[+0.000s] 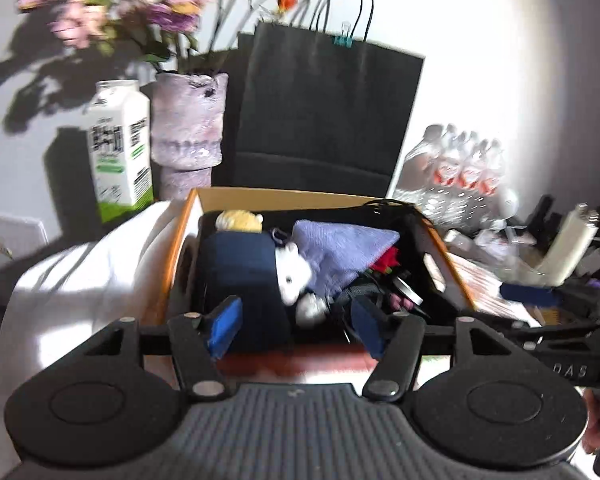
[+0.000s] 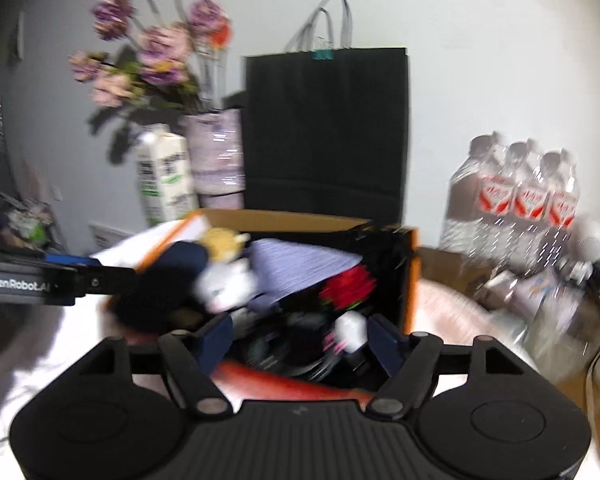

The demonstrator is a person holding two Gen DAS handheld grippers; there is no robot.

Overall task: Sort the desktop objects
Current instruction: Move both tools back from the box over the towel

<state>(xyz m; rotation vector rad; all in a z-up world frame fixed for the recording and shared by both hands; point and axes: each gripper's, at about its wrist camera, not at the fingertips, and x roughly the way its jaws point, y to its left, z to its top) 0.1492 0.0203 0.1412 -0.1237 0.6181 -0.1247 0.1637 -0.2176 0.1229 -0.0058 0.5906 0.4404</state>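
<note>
An open orange cardboard box (image 1: 260,196) stands on the desk, filled with small things: a navy pouch (image 1: 240,268), a white plush toy (image 1: 294,272), a lilac cloth (image 1: 336,248), a yellow plush (image 1: 238,220) and a red flower (image 1: 386,260). My left gripper (image 1: 296,326) is open and empty, just in front of the box's near edge. In the right wrist view the same box (image 2: 300,216) shows with the red flower (image 2: 350,286) and white plush (image 2: 224,284). My right gripper (image 2: 300,338) is open and empty over the box's near side. Both views are blurred.
Behind the box stand a black paper bag (image 1: 324,112), a lilac vase of flowers (image 1: 188,124) and a milk carton (image 1: 120,148). A pack of water bottles (image 2: 516,208) is at the right. White cloth (image 1: 80,276) lies left of the box; clutter (image 1: 540,264) lies right.
</note>
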